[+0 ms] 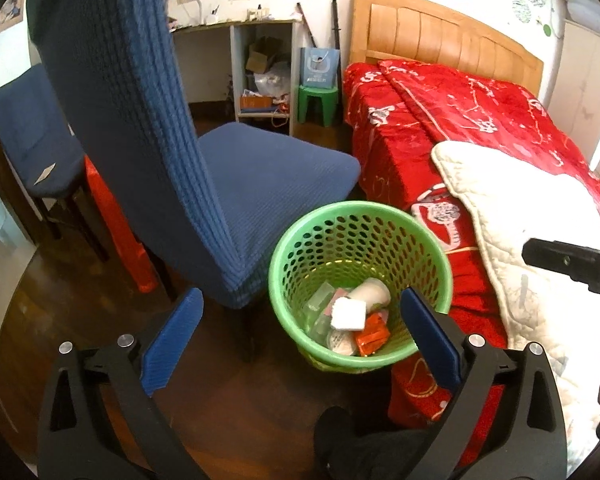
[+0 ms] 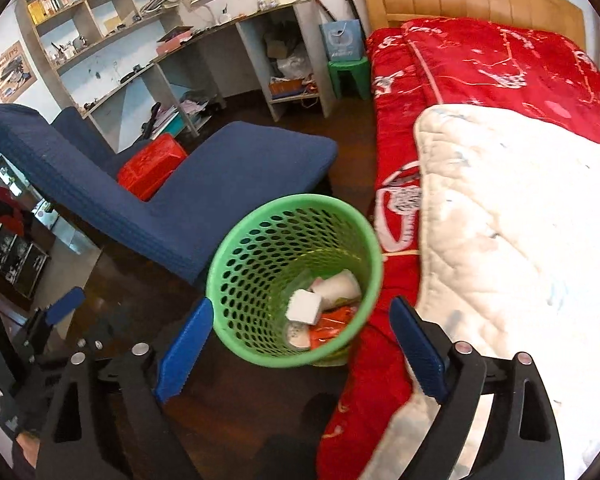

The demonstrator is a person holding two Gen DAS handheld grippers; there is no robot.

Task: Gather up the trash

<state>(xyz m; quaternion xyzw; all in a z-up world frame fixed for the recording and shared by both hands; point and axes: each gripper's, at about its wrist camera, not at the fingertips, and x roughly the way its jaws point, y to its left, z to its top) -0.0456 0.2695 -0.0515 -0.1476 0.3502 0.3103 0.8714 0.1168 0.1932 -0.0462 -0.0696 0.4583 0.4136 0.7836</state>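
A dark wooden floor [image 1: 228, 396] ran between chair and bed. The left gripper [image 1: 300, 324] and right gripper [image 2: 302, 330] each stood spread wide and empty, above the near rim of the green basket [image 1: 296, 240]. Inside lay a white block [image 1: 349, 313], paper cup [image 1: 372, 293] and orange wrapper [image 1: 371, 336]. Beyond stood the blue chair [image 1: 260, 160] and the red-quilted bed [image 1: 440, 120].

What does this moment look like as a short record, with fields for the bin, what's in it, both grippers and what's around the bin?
bin: green perforated basket, upright on the dark wood floor
contents: white block, white cup, orange packet, clear wrappers
left gripper: open, nothing between the fingers
right gripper: open, nothing between the fingers
left of bin: blue chair
right of bin: bed with red quilt and white blanket
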